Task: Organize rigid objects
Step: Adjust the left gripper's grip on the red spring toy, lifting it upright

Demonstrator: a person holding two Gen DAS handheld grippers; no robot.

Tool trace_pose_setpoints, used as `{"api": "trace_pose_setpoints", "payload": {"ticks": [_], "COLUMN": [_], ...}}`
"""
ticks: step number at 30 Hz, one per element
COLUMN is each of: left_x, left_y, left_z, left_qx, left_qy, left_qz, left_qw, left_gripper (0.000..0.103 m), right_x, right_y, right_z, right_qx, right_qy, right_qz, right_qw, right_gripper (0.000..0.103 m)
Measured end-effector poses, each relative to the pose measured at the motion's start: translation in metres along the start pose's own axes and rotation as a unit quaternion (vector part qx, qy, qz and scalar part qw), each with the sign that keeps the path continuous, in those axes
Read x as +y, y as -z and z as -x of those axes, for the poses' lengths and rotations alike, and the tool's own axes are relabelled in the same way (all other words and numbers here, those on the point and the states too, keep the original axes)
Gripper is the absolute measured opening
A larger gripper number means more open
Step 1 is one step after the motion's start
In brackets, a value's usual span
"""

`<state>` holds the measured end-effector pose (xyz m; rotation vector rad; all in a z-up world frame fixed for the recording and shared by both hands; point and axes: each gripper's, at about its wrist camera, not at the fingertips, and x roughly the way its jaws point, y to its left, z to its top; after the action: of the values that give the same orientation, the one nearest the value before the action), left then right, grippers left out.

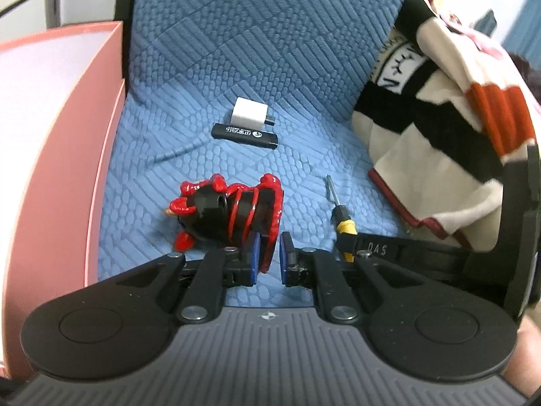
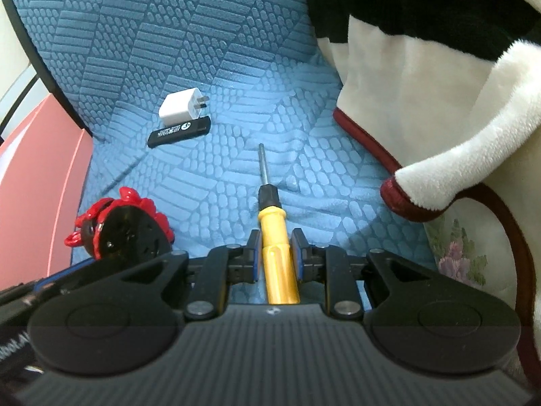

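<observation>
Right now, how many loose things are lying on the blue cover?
4. The white charger sits farthest back, the black stick just in front of it, the red and black toy near the pink box, and the screwdriver on the right. More may hide under the blanket.

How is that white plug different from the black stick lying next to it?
The white charger is a stubby cube with metal prongs; the black USB stick is long, flat and slim. The charger's faces look plain, while the stick carries white printing. Both lie loose on the blue cushion, side by side, ungripped.
</observation>
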<state>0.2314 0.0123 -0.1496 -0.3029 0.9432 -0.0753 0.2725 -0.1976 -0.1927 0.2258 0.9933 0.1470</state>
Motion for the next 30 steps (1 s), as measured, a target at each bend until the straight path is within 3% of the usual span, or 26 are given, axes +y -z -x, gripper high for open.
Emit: {"api": "trace_pose_setpoints", "payload": {"ticks": [2, 4, 5, 8, 10, 15, 18, 24, 30], "left_x": [0.004, 0.006, 0.006, 0.006, 0.010, 0.023, 0.023, 0.039, 0.038], "left_y": [-0.001, -0.001, -0.001, -0.001, -0.001, -0.001, -0.001, -0.001, 0.001], "left_z": [0.000, 0.000, 0.000, -0.001, -0.001, -0.006, -0.009, -0.021, -0.031], "left_qx": [0.002, 0.004, 0.001, 0.002, 0.002, 0.006, 0.003, 0.016, 0.027], "left_qy": [0.007, 0.010, 0.007, 0.002, 0.001, -0.003, -0.003, 0.001, -0.008], "left_qz": [0.019, 0.033, 0.037, 0.046, 0.071, 0.148, 0.167, 0.241, 0.251], "left_qw": [0.9998, 0.9994, 0.9993, 0.9989, 0.9975, 0.9889, 0.9860, 0.9703, 0.9677], "left_gripper": [0.028, 0.055, 0.058, 0.059, 0.065, 0.066, 0.066, 0.067, 0.067], "right_x": [0.000, 0.000, 0.000, 0.000, 0.000, -0.001, -0.001, 0.003, 0.005], "right_y": [0.000, 0.000, 0.000, 0.000, 0.000, 0.002, 0.002, 0.002, 0.002], "right_z": [-0.001, -0.001, -0.001, -0.001, -0.001, 0.000, -0.001, -0.001, 0.001], "right_qx": [-0.002, -0.004, -0.004, -0.006, -0.008, -0.013, -0.014, -0.016, -0.023], "right_qy": [0.002, 0.002, 0.001, 0.001, 0.002, 0.003, 0.004, 0.011, 0.015], "right_qz": [0.003, 0.003, 0.002, 0.000, 0.001, -0.003, -0.005, 0.009, 0.020], "right_qw": [1.000, 1.000, 1.000, 1.000, 1.000, 1.000, 1.000, 1.000, 0.999], "right_gripper": [0.023, 0.023, 0.023, 0.023, 0.023, 0.023, 0.023, 0.022, 0.022]}}
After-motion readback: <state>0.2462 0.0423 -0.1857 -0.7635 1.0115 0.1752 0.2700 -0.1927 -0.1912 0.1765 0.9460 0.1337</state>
